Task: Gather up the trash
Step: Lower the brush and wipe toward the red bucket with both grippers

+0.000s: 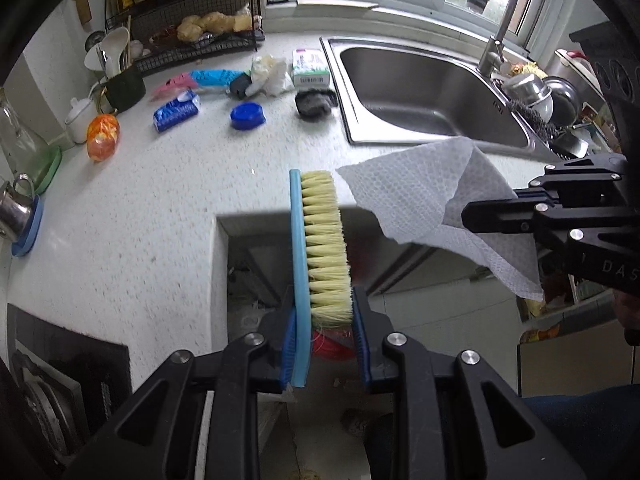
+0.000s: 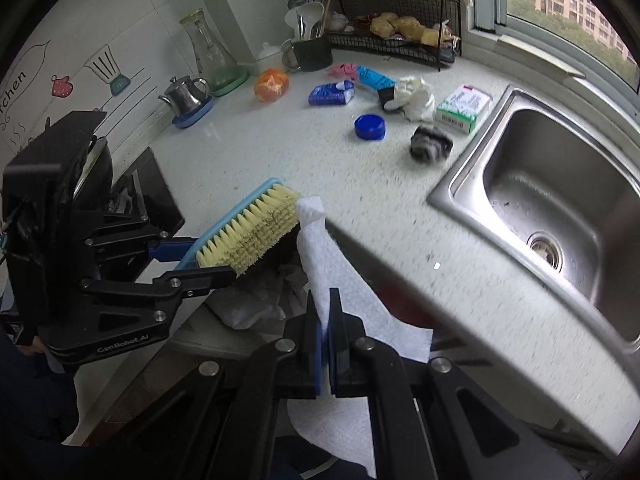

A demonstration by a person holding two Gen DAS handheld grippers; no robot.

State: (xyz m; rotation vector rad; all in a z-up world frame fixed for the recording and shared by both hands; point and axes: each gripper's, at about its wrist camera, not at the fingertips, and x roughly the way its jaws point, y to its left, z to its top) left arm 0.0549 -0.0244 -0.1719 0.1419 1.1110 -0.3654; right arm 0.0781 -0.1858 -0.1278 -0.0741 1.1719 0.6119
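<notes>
Both fingers were clamped, left gripper (image 1: 324, 344) on the brush (image 1: 320, 248), right gripper (image 2: 329, 344) on the paper towel (image 2: 320, 256), while litter (image 1: 272, 74) lay ahead toward the frame's top on the surface (image 1: 160, 208).

A steel sink (image 1: 436, 96) is set into the speckled counter (image 1: 160, 208).

Soft window daylight, fisheye-bent edges (slight motion blur).

"GenRobot.AI" in white on the black body of the left claw (image 2: 208, 254). "DAS" (cut off at the frame edge) on the right claw (image 1: 468, 216) body. "chen", probably the end of "Kitchen", on the wall sticker (image 2: 14, 92). Print on the white box (image 2: 464, 109) too small to read.
</notes>
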